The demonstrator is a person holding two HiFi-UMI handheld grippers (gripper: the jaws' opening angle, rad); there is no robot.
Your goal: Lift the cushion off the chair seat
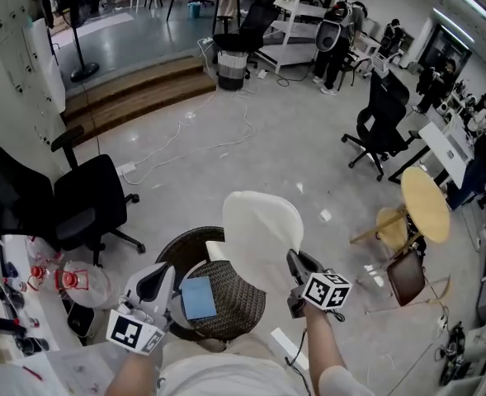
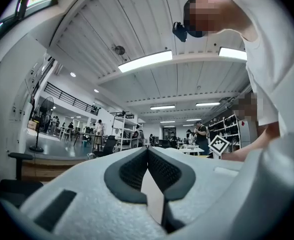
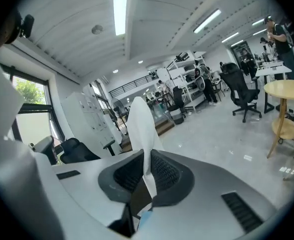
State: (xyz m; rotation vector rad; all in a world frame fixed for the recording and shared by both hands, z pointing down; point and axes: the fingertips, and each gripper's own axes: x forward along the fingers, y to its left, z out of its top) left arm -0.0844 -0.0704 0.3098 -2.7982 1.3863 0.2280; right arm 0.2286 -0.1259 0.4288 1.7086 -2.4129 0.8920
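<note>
Dark round chair seat below me, and the white cushion is held up over it. My right gripper is clamped tight on the cushion's edge. My left gripper has its jaws together, with a pale strip between them I can't name.

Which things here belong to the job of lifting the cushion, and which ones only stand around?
Belong to the job:
- cushion
- chair below it
- left tongs and right tongs, both shut on the cushion

Only standing around:
- black office chair
- round wooden table
- bin
</note>
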